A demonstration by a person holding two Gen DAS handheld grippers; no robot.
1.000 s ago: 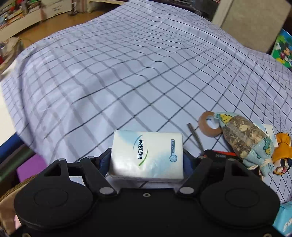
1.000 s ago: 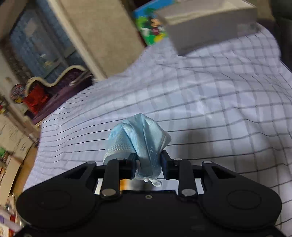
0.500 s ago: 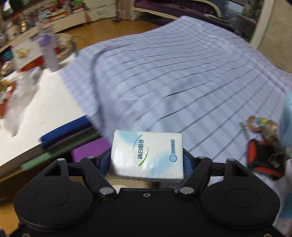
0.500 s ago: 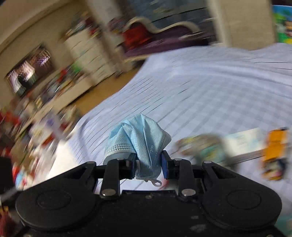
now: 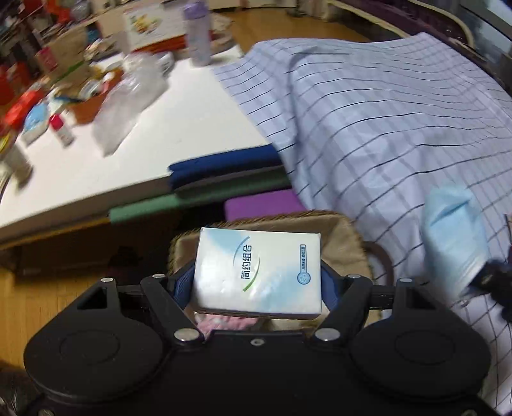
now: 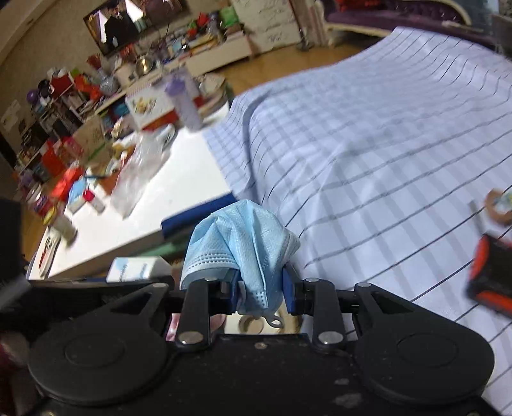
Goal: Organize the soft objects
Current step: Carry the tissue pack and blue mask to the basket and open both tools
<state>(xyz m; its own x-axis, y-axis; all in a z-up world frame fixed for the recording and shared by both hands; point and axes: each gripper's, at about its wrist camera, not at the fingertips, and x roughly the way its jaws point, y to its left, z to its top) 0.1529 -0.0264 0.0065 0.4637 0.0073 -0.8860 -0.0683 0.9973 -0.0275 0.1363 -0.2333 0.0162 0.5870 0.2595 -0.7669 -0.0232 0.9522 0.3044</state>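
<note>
Checked bedsheet (image 5: 384, 128), pale lilac with dark lines, covers the bed to my right, rumpled at its edge. Beside it stands a white tabletop (image 5: 179, 128) crowded with bottles, boxes and clear plastic bags, all blurred. Wooden floor shows beyond, and shelves and a screen (image 6: 128, 22) line the far wall. My left fingers (image 5: 256, 284) are clamped on a tissue pack (image 5: 256, 272) above a tan basket (image 5: 342, 236). My right fingers (image 6: 260, 288) pinch a crumpled blue face mask (image 6: 240, 240).

checked bedsheet (image 6: 384, 153) with tape ring (image 6: 497, 208); cluttered white table (image 5: 96, 166)
</note>
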